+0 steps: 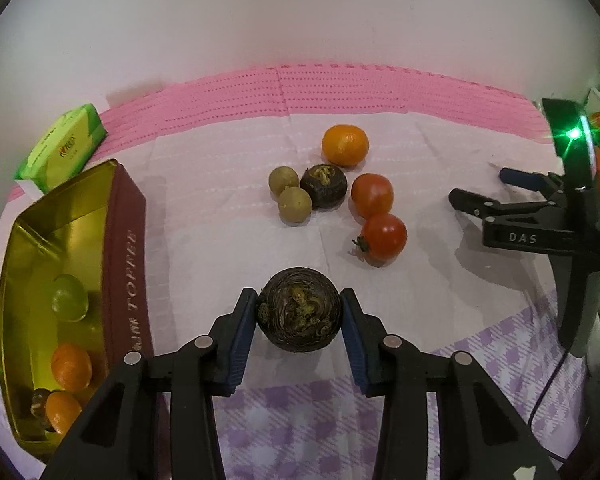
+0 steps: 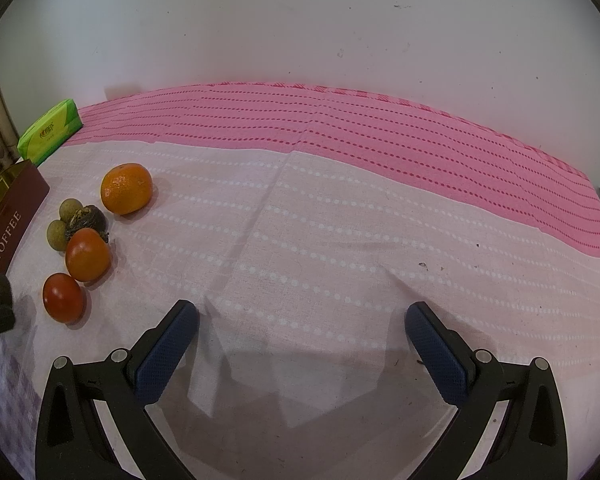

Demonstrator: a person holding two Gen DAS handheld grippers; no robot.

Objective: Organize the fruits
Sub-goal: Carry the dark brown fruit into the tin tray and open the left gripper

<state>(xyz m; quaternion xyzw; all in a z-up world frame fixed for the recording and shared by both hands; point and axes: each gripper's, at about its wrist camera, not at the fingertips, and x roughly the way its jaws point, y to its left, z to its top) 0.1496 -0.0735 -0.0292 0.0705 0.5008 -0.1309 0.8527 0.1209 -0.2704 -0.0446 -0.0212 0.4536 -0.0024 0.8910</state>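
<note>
While the left hand-held gripper (image 1: 300,312) is clamped on a dark brown round fruit (image 1: 300,308), its blue pads (image 1: 242,336) press the fruit's two sides above the cloth-covered table (image 2: 340,240). Beyond it lie the loose fruits in a cluster: an orange (image 1: 345,145) at the back, two small green-brown fruits (image 1: 289,192) touching a second dark fruit (image 1: 324,186), and two red tomatoes (image 1: 380,216) just beside them. To the left stands an open gold tin (image 1: 40,240) with red sides, holding a green fruit (image 1: 70,298), two small oranges (image 1: 70,366) and a dark fruit. A green tissue pack (image 1: 66,148) lies behind the tin. The right hand-held gripper (image 2: 302,328) hovers over bare cloth, jaws wide apart and empty, well to the right of the cluster.
</note>
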